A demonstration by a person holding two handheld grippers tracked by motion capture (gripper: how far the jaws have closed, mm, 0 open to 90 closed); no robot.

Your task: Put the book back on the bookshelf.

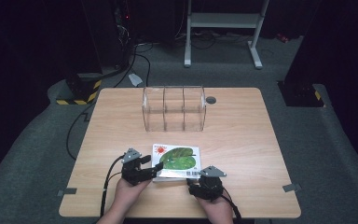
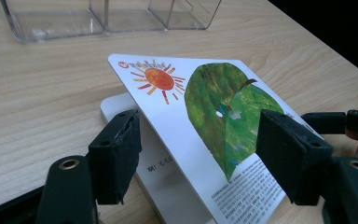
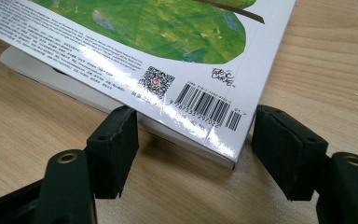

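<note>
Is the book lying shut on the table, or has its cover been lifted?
Lifted. In the left gripper view the book's cover tilts up off the white pages between the left gripper's spread jaws.

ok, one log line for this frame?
left gripper: open, jaws astride lifted back cover | right gripper: open, at book spine corner | clear organizer: behind, empty

**Lighting and picture quality**

High view: the table (image 1: 242, 140) is evenly lit from overhead, the surroundings fall to near black, and the picture is soft. Right gripper view: white glare streaks the glossy book cover (image 3: 186, 70) near the barcode, with a soft shadow beneath it. Left gripper view: the near jaws are slightly blurred.
</note>
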